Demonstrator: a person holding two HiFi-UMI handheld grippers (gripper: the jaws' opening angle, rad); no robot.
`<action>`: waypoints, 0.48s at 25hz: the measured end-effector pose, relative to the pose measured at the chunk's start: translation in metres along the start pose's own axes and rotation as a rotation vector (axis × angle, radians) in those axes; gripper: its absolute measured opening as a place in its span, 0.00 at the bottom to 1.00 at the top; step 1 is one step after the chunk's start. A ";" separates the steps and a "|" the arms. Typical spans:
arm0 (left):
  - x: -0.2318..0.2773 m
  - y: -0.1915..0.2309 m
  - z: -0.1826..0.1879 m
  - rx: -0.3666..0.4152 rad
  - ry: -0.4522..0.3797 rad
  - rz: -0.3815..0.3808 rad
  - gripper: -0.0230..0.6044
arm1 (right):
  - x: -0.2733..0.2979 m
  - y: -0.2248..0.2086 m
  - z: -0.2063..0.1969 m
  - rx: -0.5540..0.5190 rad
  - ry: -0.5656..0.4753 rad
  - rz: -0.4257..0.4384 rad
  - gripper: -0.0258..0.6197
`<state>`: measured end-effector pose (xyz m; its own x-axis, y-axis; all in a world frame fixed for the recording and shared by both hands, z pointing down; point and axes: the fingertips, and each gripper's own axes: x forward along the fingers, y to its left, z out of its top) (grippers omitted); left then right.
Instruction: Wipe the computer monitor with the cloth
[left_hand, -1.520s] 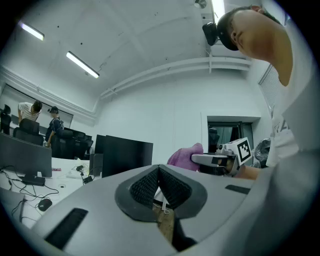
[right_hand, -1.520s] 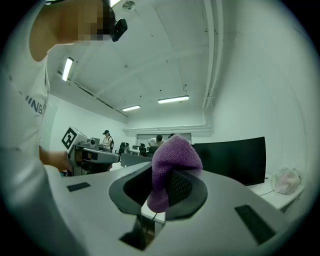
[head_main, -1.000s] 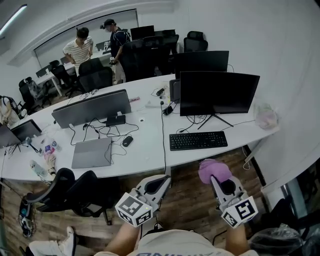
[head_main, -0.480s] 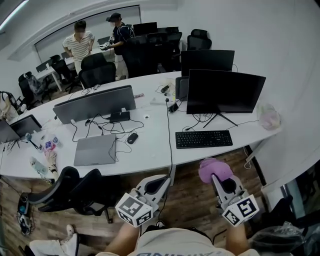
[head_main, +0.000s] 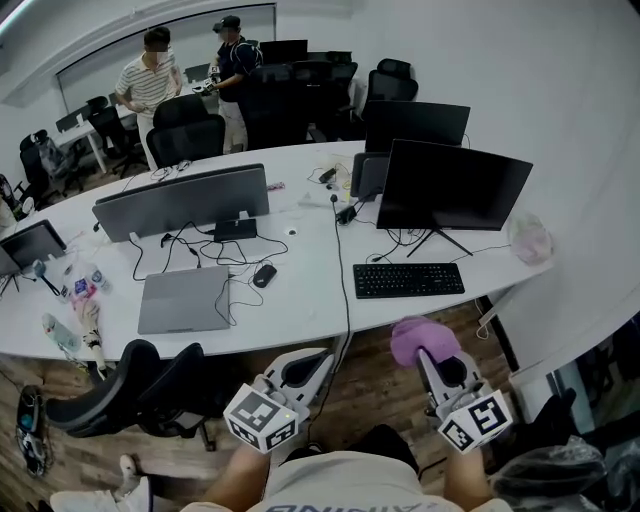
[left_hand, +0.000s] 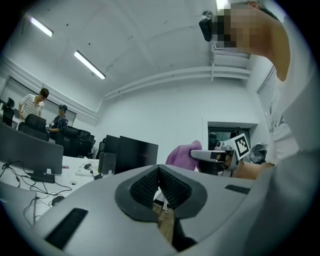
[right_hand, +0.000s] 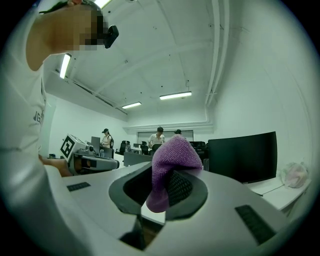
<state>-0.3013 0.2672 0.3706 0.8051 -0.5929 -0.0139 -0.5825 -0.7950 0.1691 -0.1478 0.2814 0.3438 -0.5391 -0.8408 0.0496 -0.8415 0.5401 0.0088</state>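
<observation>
A black computer monitor (head_main: 454, 186) stands on the white desk (head_main: 300, 290), screen dark, with a black keyboard (head_main: 408, 280) in front; it also shows in the right gripper view as a black monitor (right_hand: 243, 156). My right gripper (head_main: 430, 350) hangs over the floor short of the desk, shut on a purple cloth (head_main: 424, 337), which bulges over the jaws as the purple cloth (right_hand: 170, 167). My left gripper (head_main: 320, 362) is held low beside it, jaws shut with nothing between them. In the left gripper view the monitor (left_hand: 135, 155) stands beyond the jaws.
A second monitor (head_main: 416, 122) stands behind the first. A grey monitor (head_main: 182, 203), a closed laptop (head_main: 184, 299), a mouse (head_main: 264, 274) and cables lie at left. Black chairs (head_main: 130, 392) stand at the near left. Two people (head_main: 190, 75) stand far back. A wall (head_main: 580, 200) closes the right.
The head view has shifted a little, so the desk and monitors sit slightly differently in frame. Both grippers stay low near my body, the cloth still held.
</observation>
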 end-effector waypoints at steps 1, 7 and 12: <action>0.000 0.003 0.000 -0.002 0.000 -0.002 0.05 | 0.003 -0.001 0.000 0.003 -0.001 -0.005 0.13; 0.002 0.025 -0.004 0.004 0.019 0.002 0.05 | 0.032 -0.003 -0.009 0.023 0.000 0.011 0.13; 0.020 0.044 -0.002 0.008 0.022 0.017 0.05 | 0.056 -0.018 -0.012 0.031 -0.004 0.027 0.13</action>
<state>-0.3108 0.2205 0.3793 0.7971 -0.6038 0.0109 -0.5973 -0.7857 0.1608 -0.1623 0.2246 0.3580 -0.5621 -0.8258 0.0455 -0.8271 0.5616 -0.0239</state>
